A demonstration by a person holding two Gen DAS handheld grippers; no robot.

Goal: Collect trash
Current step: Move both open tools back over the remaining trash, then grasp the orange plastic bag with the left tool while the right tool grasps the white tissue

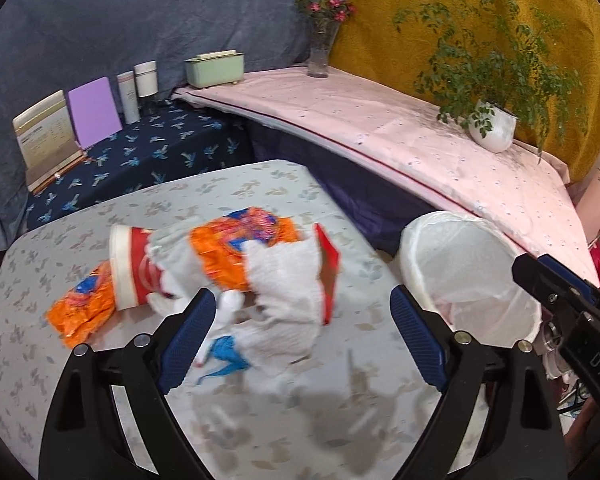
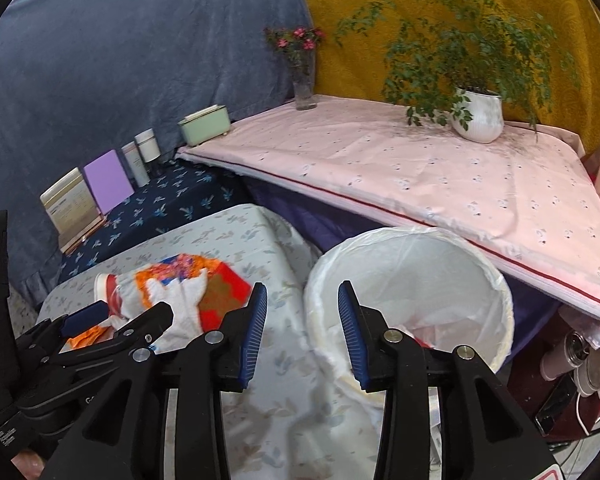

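A pile of trash lies on the floral table (image 1: 40, 320): orange snack wrappers (image 1: 236, 240), a red-and-white paper cup (image 1: 132, 268) on its side, crumpled white tissue (image 1: 288, 292), a flat red packet (image 1: 328, 268) and a blue scrap (image 1: 228, 354). My left gripper (image 1: 304, 336) is open just above the tissue and blue scrap, empty. A white-lined bin (image 2: 412, 276) stands at the table's right edge. My right gripper (image 2: 302, 334) is open and empty over the bin's near rim. The trash pile (image 2: 180, 288) shows left of it, with the left gripper (image 2: 112, 320) over it.
Behind the table are a dark blue floral bench (image 1: 148, 156) with cards and tubes, and a pink-covered surface (image 1: 420, 148) bearing a green box (image 1: 216, 68), a flower vase (image 1: 320, 52) and a potted plant (image 1: 494, 124). Clutter lies on the floor at right (image 2: 580, 364).
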